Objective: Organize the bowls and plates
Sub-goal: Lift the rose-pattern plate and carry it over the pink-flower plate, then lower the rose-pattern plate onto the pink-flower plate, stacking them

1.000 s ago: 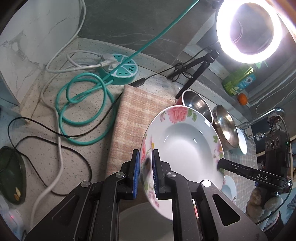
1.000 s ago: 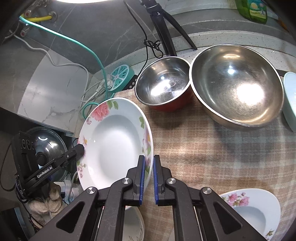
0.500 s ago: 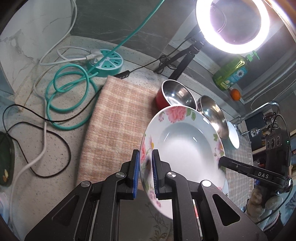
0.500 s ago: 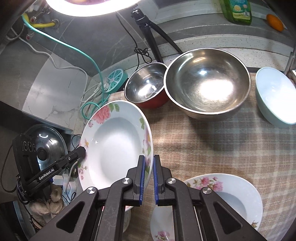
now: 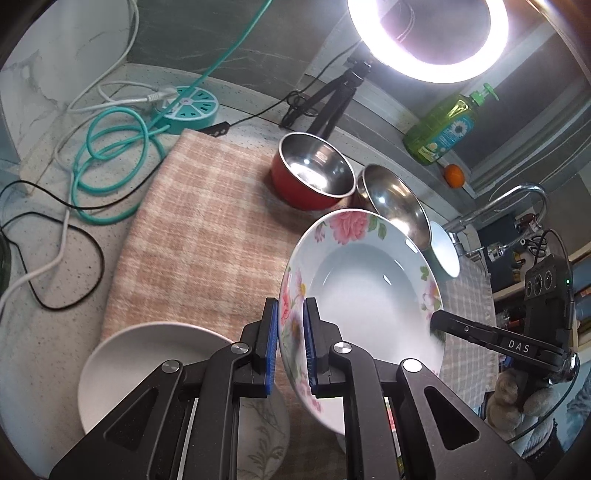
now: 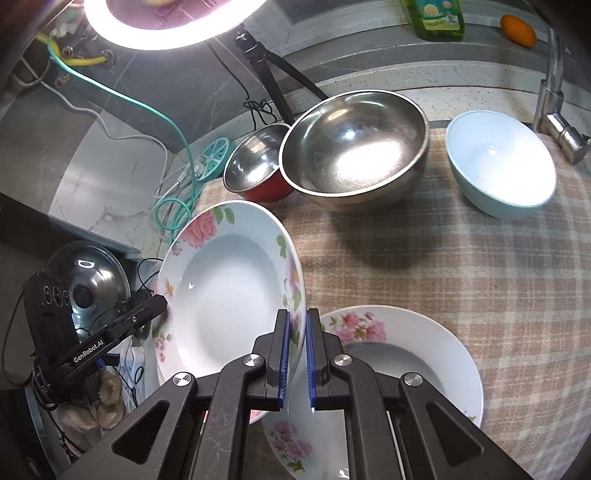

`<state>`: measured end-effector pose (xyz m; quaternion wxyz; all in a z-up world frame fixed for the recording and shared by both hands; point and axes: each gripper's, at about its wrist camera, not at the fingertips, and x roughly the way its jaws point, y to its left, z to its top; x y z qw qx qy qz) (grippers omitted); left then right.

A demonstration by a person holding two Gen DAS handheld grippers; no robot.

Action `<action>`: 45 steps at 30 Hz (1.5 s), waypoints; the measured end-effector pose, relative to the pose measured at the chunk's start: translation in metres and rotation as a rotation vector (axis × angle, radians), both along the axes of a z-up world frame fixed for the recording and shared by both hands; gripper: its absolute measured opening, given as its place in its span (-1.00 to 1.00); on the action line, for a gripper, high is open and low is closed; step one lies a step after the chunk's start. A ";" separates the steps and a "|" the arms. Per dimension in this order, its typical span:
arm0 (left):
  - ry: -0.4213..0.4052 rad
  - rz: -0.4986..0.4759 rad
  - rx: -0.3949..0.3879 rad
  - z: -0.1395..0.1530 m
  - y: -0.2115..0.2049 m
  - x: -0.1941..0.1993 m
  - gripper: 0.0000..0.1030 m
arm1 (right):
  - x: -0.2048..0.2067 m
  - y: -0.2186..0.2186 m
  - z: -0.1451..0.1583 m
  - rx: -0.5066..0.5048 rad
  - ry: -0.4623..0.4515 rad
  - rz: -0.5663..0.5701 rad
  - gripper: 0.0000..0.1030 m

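A floral deep plate (image 5: pixel 369 291) (image 6: pixel 229 291) is held up off the checked cloth by both grippers, one on each side of its rim. My left gripper (image 5: pixel 290 343) is shut on its near rim in the left wrist view. My right gripper (image 6: pixel 295 354) is shut on its opposite rim. A second floral plate (image 6: pixel 399 373) lies on the cloth under the right gripper. A plain white plate (image 5: pixel 147 362) lies under the left gripper. A red-sided steel bowl (image 5: pixel 314 170), a large steel bowl (image 6: pixel 354 147) and a pale blue bowl (image 6: pixel 502 162) stand at the back.
A checked cloth (image 5: pixel 199 236) covers the counter. A teal power strip (image 5: pixel 192 107) with coiled cables lies at the back left. A ring light on a tripod (image 5: pixel 428 33), a green soap bottle (image 5: pixel 443 129), an orange (image 5: pixel 453 174) and a tap (image 6: pixel 554 88) line the back.
Both grippers have carried the floral plate back toward the near edge of the cloth. The white plate and the second floral plate have come into view beneath them.
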<state>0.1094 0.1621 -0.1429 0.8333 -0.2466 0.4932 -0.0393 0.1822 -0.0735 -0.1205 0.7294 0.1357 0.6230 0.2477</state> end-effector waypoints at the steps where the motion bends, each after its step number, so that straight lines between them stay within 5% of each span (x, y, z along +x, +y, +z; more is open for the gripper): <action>1: 0.000 0.001 -0.002 0.000 -0.003 -0.002 -0.78 | -0.001 -0.003 0.000 -0.001 0.000 0.001 -0.85; 45: 0.079 -0.031 -0.055 -0.044 -0.105 -0.051 -0.78 | -0.057 -0.115 -0.032 -0.059 0.056 -0.029 -0.85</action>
